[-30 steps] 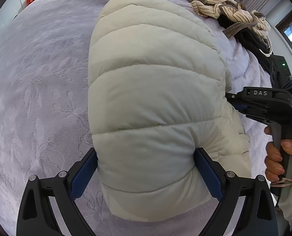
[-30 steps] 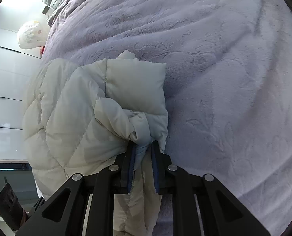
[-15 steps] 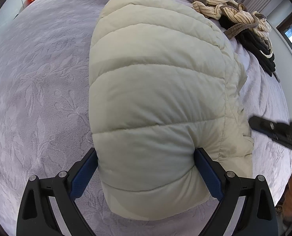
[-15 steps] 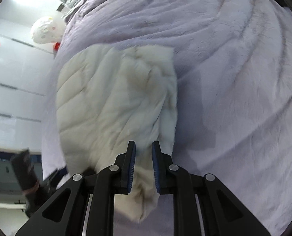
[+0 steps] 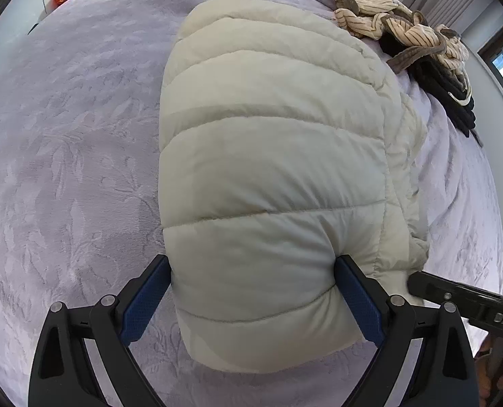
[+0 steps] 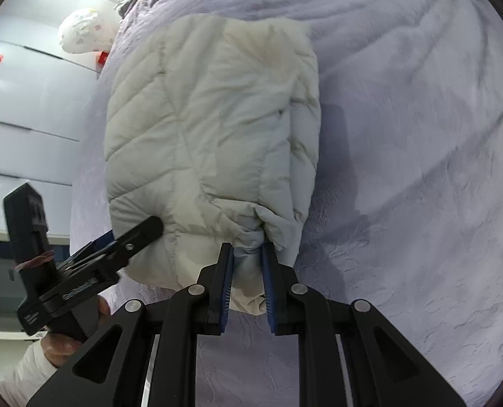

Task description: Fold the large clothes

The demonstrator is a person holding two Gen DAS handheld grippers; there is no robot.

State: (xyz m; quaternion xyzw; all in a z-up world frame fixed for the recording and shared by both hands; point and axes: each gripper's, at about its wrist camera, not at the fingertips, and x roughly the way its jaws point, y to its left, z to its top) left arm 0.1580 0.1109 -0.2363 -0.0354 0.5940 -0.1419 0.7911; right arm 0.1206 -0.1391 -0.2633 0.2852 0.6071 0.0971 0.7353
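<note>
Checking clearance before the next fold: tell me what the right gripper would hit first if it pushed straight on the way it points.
The right gripper is already clamped on a bunched corner of the jacket, so it would press further into that jacket right away, with the bedspread beneath; depth is unclear.

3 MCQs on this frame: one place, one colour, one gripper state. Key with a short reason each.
1. Where does the striped garment lie?
A. under the jacket
B. on the bedspread beyond the jacket
C. in the left gripper

2. The bedspread is
A. lavender
B. green
C. red

3. The right gripper is
A. wide open, empty
B. shut on a bunched piece of the jacket
C. out of view

Key: B, the striped garment sits past the jacket. A, the bedspread is pale purple. B, the right gripper pads pinch fabric.
</note>
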